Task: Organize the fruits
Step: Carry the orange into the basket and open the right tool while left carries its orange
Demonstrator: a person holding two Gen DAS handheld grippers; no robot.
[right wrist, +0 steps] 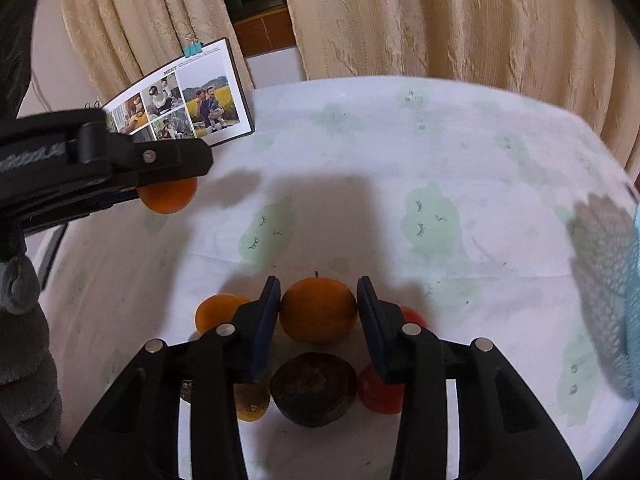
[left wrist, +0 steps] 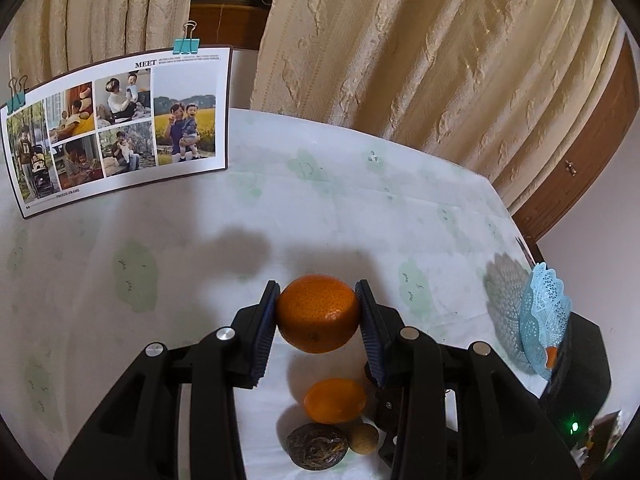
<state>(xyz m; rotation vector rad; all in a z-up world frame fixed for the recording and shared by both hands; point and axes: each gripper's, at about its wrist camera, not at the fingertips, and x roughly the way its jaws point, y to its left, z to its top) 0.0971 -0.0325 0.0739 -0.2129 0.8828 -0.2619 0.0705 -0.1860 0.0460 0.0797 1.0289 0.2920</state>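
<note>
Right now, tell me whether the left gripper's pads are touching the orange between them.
Touching. The left wrist view shows both blue pads pressed against the sides of the orange, which hangs clear above the tablecloth.

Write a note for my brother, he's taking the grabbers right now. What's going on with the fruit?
Left gripper: shut on an orange, lifted off the table.
Right gripper: pads against a second orange in the pile; grip looks made, not lifted.
Still on the table: small orange, dark wrinkled fruit, red fruits, brownish fruit.
Blue lace basket on the right looks empty.
Left: everything still needs sorting.
</note>
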